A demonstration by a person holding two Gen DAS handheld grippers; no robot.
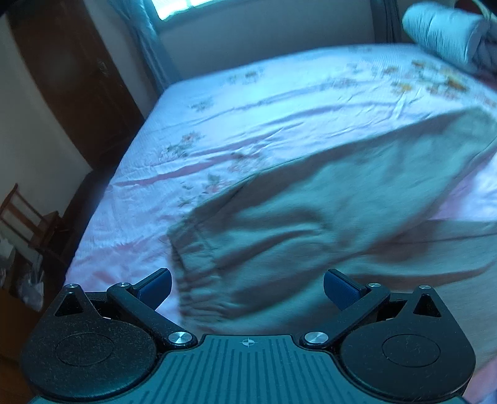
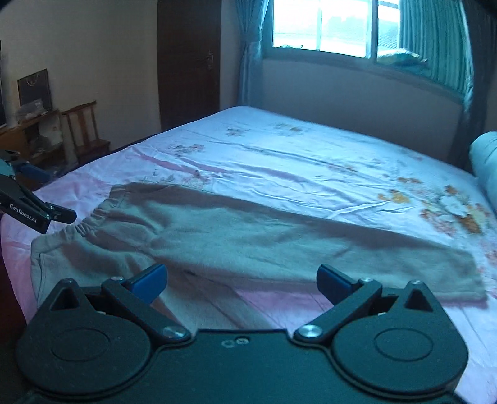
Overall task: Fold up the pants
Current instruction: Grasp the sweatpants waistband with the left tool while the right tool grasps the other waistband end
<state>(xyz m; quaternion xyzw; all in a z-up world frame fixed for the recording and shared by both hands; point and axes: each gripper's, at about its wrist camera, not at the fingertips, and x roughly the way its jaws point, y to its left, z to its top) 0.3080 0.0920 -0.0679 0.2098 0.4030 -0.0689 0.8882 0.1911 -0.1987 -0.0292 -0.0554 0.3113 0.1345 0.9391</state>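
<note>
Left wrist view: the left gripper (image 1: 247, 287), black with blue finger pads (image 1: 157, 287), hangs low over the near edge of the bed, jaws spread wide, nothing between them. Just ahead and below lies the pair of grey-beige soft fleece pants (image 1: 326, 211), elastic waistband nearest the camera, one leg running away to the upper right across the pink floral bed sheet (image 1: 248, 102). The frame is motion-blurred, so cloth detail is poor. A rolled pale-blue quilt (image 1: 447, 31) sits at the far right corner; a dark wooden door (image 1: 77, 80) stands to the left. Right wrist view: the right gripper (image 2: 242, 284), same black build, also stands wide open and empty, poised above the pants (image 2: 248, 245) near the crotch, where the two legs part (whether it touches the cloth cannot be told). The pants lie flat, waistband to the left, upper leg stretching right. The left gripper (image 2: 60, 215) shows at the left edge just beside the waistband. Bright window (image 2: 323, 25) with teal curtains (image 2: 435, 43) behind.
</note>
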